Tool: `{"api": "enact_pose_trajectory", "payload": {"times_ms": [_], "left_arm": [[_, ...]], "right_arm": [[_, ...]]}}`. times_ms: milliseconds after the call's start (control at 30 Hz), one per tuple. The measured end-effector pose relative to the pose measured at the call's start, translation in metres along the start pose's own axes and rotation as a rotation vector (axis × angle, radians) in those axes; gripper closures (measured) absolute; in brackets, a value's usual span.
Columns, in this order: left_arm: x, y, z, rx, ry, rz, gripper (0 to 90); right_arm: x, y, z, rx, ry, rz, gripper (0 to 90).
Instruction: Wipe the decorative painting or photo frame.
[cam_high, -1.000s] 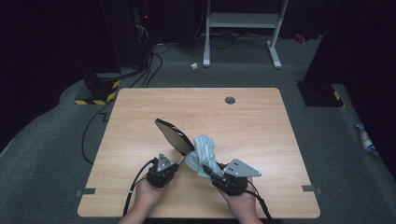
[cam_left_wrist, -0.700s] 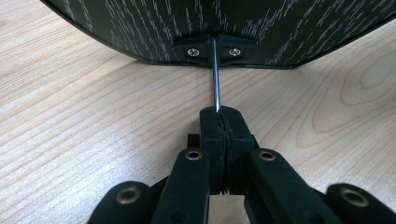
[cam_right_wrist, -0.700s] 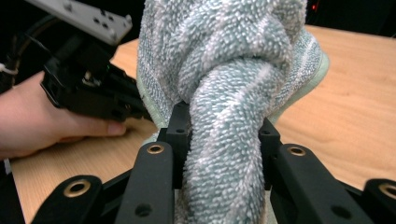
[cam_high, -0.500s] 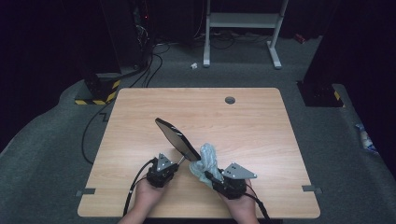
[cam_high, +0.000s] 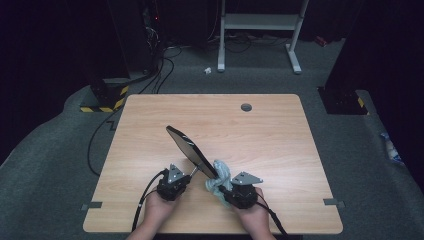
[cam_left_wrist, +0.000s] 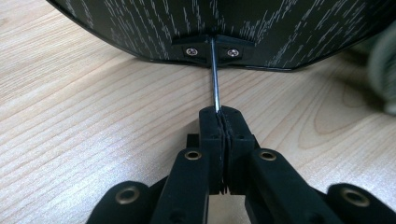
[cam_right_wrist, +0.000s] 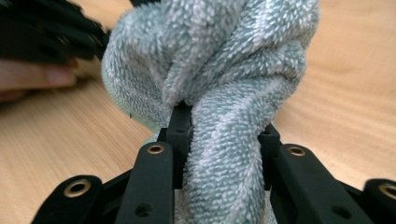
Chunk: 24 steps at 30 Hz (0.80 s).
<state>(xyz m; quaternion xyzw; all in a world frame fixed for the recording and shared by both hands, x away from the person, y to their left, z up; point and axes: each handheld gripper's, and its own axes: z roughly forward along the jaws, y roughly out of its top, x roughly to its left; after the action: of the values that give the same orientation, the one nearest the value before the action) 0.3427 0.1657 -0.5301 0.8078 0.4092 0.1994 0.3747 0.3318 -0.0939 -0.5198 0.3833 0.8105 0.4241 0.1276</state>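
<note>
A black oval mirror (cam_high: 190, 149) with a white-flecked back stands tilted over the front middle of the wooden tabletop (cam_high: 280, 135), carried on a thin metal stem (cam_left_wrist: 214, 74). The left hand-held gripper (cam_high: 186, 176) has its jaws pinched tight on that stem. The right hand-held gripper (cam_high: 223, 188) is clamped on a bunched pale blue-green terry cloth (cam_right_wrist: 219, 79), which sits just beside the mirror's lower end. Bare wood spreads wide behind and to both sides; the front edge lies near the hands.
</note>
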Motion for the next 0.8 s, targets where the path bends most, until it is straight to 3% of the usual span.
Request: {"api": "enact_pose_trajectory", "payload": {"times_ms": [167,367,533,800], "left_arm": [[-0.001,0.000,0.000,-0.003,0.003,0.001,88.4],[-0.001,0.000,0.000,-0.003,0.003,0.005,88.2],[-0.001,0.000,0.000,-0.001,0.007,0.012,88.2],[-0.002,0.001,0.000,0.003,0.013,0.021,88.0]], "right_arm": [[-0.003,-0.001,0.007,0.026,-0.010,0.012,68.0],[-0.001,0.001,0.000,0.000,-0.023,0.001,68.2],[0.002,0.007,-0.022,-0.078,-0.020,0.007,68.3],[0.021,0.029,-0.060,-0.221,0.009,-0.043,68.2]]}}
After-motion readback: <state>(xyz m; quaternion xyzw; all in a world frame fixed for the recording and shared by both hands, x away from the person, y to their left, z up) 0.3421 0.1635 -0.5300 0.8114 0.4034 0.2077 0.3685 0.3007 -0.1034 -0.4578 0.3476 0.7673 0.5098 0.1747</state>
